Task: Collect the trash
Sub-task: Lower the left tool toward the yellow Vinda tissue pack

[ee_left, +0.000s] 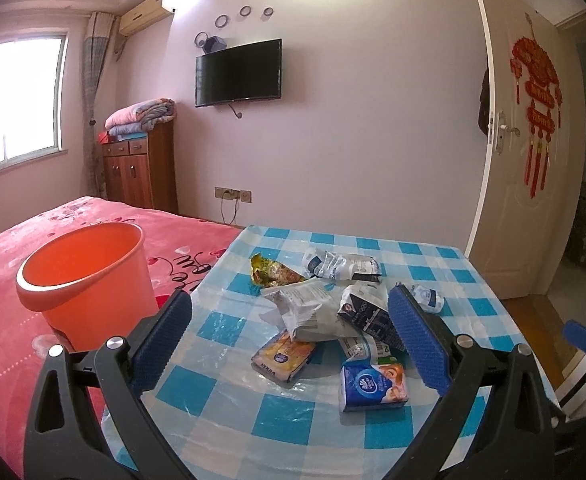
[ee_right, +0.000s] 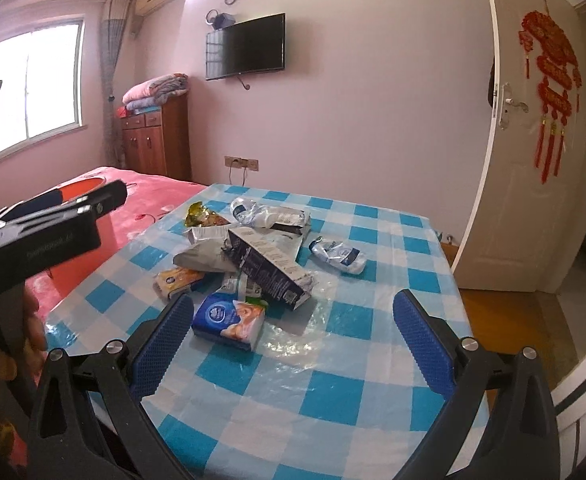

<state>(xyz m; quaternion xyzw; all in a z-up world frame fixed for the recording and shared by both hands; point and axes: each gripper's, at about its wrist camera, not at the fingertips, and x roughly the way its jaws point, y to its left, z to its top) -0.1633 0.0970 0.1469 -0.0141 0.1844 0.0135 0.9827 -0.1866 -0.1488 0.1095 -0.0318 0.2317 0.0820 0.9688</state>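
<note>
Left wrist view: both grippers, left gripper [ee_left: 289, 336] and right gripper [ee_right: 293, 336], spread empty; overlapping wrappers [ee_left: 309, 308] may snag and scatter short of the orange bucket [ee_left: 85, 280].

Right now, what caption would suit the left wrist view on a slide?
Open left gripper hovers over wrappers on the checked table, with an orange bucket on the bed.

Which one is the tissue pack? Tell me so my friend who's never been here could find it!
Find the table with the blue-and-white checked cloth beside the pink bed. A pile of wrappers sits on it, and the tissue pack lies at the pile's near edge, closest to the grippers. It is the only small blue-and-orange pack; the milk carton behind it is longer and dark.
</note>
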